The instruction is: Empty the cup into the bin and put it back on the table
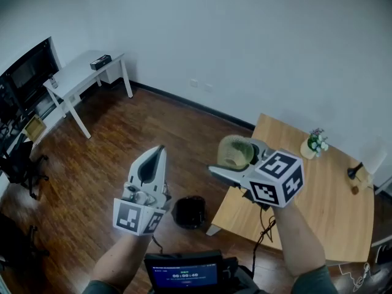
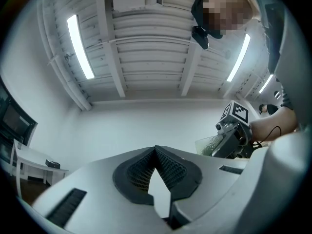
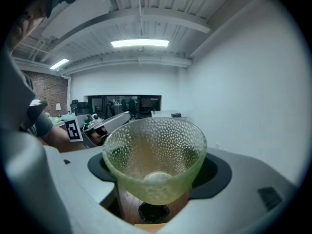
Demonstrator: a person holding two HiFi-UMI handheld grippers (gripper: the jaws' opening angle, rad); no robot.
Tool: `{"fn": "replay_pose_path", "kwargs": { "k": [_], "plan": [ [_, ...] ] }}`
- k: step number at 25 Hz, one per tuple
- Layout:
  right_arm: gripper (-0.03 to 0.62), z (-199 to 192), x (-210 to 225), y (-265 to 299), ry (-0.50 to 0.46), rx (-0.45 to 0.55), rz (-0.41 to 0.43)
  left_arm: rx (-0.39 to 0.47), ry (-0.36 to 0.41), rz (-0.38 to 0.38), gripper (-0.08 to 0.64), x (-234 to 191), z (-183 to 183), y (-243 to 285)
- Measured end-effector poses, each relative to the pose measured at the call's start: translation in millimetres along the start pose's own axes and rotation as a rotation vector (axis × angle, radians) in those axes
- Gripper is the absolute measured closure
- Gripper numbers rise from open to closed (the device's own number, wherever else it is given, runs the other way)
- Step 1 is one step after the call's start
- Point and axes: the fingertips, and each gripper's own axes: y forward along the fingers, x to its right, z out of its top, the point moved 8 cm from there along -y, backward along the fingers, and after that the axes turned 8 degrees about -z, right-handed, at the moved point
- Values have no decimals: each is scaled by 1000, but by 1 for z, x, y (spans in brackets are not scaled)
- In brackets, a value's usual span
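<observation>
Greenish, dimpled glass marks the cup [image 1: 236, 150] in the head view. It sits clamped between the fingers [image 1: 228, 175] of the right gripper [image 1: 234, 162], held in the air just off the near corner of the wooden table [image 1: 318, 207]. The black bin [image 1: 190, 212] stands on the floor [image 1: 110, 158] below and to its left (close by, though not squarely beneath the cup from this angle). The left gripper [image 1: 157, 154] hangs beside it over the floor with its fingers drawn to a point, and a small flower pot [image 1: 315, 143] stands on the table well away from the cup. The left gripper view bears this out: the two pads meet at their tips with nothing between them, and the other gripper with the cup's rim shows off to the right. In the right gripper view the cup fills the gap, the pads pressing on either side of its lower wall. It is roughly upright, its mouth open towards the camera. No contents show inside, only a pale base, and a dark round shape, likely the bin, shows below it through the gap. I judge this to be the carrying stretch between bin and table. If the cup is indeed emptied, the next move calls for swinging it over the tabletop, lowering it until the base rests flat, and only then parting the fingers.
</observation>
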Motion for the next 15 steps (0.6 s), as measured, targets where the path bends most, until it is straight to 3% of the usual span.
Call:
{"fn": "replay_pose_path", "kwargs": {
  "k": [6, 10, 15],
  "plan": [
    [192, -23, 12, -56, 22, 5, -37, -21, -40, -68, 560, 54, 0, 31],
    [192, -41, 17, -96, 34, 3, -65, -75, -128, -104, 560, 94, -2, 55],
    [192, -73, 27, -139, 75, -19, -107, -152, -159, -133, 560, 141, -18, 73]
  ]
}}
